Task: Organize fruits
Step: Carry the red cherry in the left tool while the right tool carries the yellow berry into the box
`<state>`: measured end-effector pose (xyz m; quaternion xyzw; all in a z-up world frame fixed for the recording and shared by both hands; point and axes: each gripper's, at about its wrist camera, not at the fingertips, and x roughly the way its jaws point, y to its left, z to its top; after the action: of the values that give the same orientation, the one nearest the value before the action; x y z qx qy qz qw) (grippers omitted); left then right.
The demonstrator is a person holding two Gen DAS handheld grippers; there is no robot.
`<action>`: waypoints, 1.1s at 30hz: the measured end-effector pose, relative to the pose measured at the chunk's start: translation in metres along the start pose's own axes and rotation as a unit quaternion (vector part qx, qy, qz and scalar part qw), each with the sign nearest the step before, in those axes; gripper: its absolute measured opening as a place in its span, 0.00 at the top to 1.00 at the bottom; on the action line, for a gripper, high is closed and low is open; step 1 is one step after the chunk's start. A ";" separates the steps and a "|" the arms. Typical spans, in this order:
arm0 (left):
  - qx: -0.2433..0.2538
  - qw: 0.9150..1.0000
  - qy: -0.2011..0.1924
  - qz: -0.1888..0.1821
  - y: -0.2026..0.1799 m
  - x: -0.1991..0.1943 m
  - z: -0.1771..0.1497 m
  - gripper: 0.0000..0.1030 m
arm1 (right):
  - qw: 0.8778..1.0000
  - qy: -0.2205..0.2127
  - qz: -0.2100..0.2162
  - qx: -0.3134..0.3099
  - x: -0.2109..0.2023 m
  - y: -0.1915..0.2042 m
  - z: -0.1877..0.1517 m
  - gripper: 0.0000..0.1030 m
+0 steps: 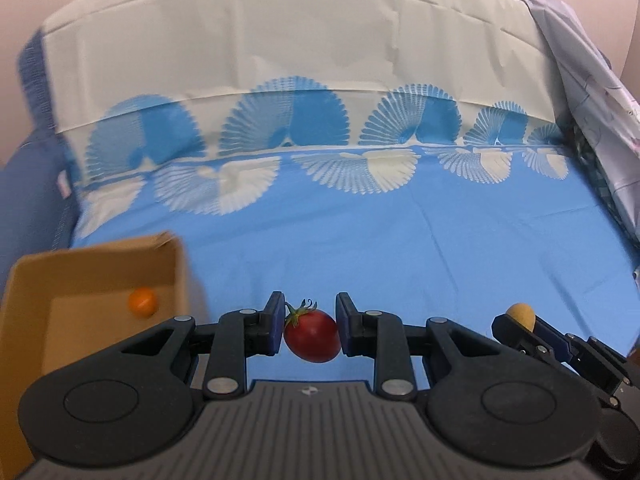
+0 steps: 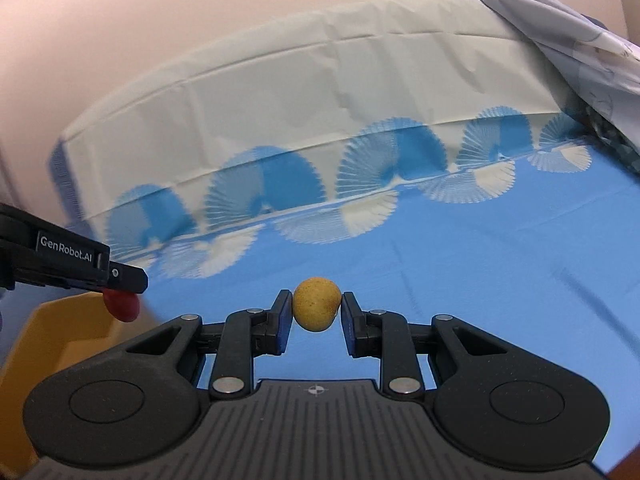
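The left gripper (image 1: 310,330) pinches a red tomato (image 1: 313,337) between its blue pads above the blue cloth (image 1: 440,248), the right gripper (image 2: 316,311) pinches a small yellow fruit (image 2: 317,304), and farther left an orange (image 1: 142,301) lies in the cardboard box (image 1: 92,272).

Tomato (image 1: 312,336): red, green stalk. Small round fruit (image 2: 317,304): speckled yellow. Orange (image 1: 142,301): orange. Box (image 1: 92,264): brown cardboard. Cloth (image 1: 400,248): blue, with white and blue fan pattern at its far edge.
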<state>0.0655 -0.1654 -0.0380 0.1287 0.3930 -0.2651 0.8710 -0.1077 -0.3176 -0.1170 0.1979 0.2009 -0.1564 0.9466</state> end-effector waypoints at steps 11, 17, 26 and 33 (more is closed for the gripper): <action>-0.009 0.999 -0.004 0.036 0.064 -0.112 -0.084 0.71 | 0.995 0.019 0.086 -0.044 -0.095 0.085 -0.039 0.74; -0.027 0.998 -0.005 0.054 0.096 -0.153 -0.132 0.76 | 0.988 0.037 0.131 -0.076 -0.128 0.128 -0.064 0.74; -0.077 0.996 0.004 0.049 0.148 -0.137 -0.154 1.00 | 0.977 0.068 0.168 -0.111 -0.109 0.193 -0.072 0.74; -0.118 0.989 0.029 0.089 0.209 -0.079 -0.141 1.00 | 0.985 0.065 0.117 -0.109 -0.068 0.175 -0.056 0.74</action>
<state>0.0530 0.0968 -0.0678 0.0666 0.4339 -0.1346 0.8884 -0.1189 -0.1257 -0.0794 0.1248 0.2535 -0.0089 0.9592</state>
